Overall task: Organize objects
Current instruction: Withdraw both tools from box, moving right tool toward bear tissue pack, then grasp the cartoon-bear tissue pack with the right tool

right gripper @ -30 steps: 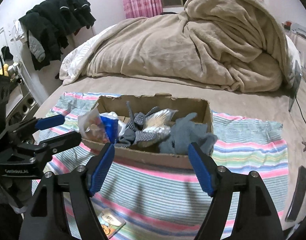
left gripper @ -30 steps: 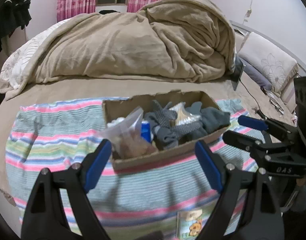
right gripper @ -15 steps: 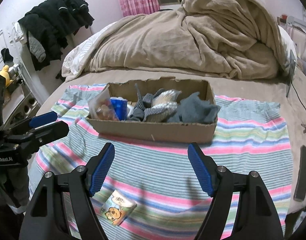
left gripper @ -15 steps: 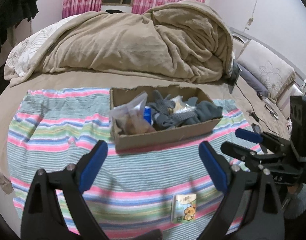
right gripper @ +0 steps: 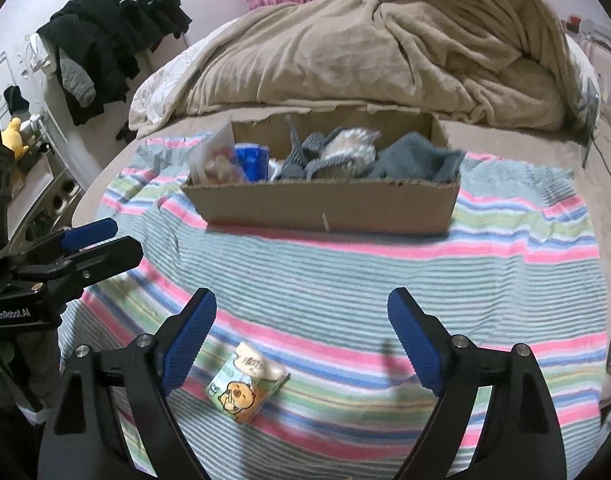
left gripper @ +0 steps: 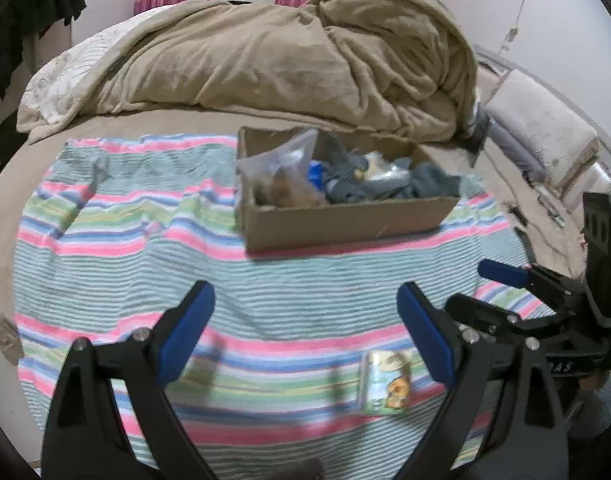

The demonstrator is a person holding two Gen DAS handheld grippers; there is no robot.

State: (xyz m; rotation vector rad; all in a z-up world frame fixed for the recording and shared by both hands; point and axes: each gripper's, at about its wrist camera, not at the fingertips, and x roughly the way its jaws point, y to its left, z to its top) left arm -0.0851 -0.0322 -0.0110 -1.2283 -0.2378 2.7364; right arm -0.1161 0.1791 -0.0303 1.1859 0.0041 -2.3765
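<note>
i see a bed (right gripper: 505, 136) with a striped towel (right gripper: 345, 280) spread on it. on the towel stand a cardboard box (right gripper: 325, 208) and, nearer to me, a small tissue pack (right gripper: 247, 382). a beige blanket (right gripper: 385, 48) is heaped behind.

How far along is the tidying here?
Mostly done: socks and a plastic bag already sit in the cardboard box. Nothing is in hand; the left gripper and right gripper are open. Left: the tissue pack on the striped towel.
</note>
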